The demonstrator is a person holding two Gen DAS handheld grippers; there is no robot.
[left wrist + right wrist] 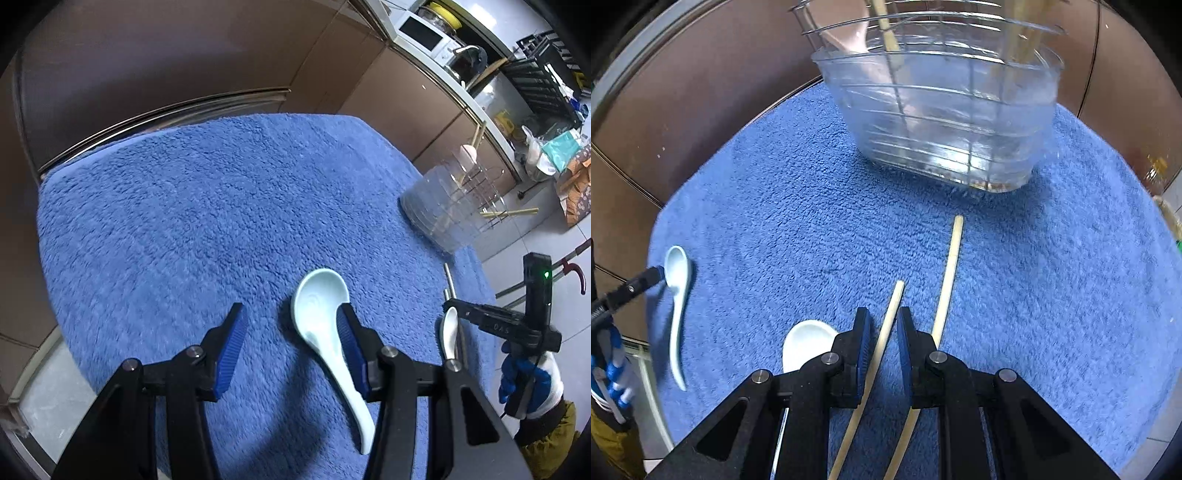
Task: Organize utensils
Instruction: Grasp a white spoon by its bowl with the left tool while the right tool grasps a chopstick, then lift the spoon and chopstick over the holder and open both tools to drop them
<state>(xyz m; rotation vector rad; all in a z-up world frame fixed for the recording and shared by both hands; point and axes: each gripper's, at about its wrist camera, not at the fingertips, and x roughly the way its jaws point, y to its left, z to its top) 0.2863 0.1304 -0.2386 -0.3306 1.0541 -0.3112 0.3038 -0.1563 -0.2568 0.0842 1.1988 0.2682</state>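
A pale blue ceramic spoon (pixel 325 332) lies on the blue towel (pixel 192 206), bowl up, beside the right finger of my open left gripper (pixel 291 325); it also shows in the right wrist view (pixel 677 295). A white spoon (pixel 805 345) lies left of my right gripper (pixel 882 332), whose narrowly parted pads straddle one pale chopstick (pixel 886 332) without clamping it. A second chopstick (pixel 947 280) lies just to its right. A clear utensil holder with a wire rack (pixel 945 122) stands ahead, holding chopsticks and a pink spoon.
The towel (pixel 1052 277) covers a round table next to brown cabinets (pixel 147 55). A kitchen counter with a microwave (pixel 421 33) and a black rack lies beyond. The right gripper and gloved hand (pixel 524 354) show at the towel's edge.
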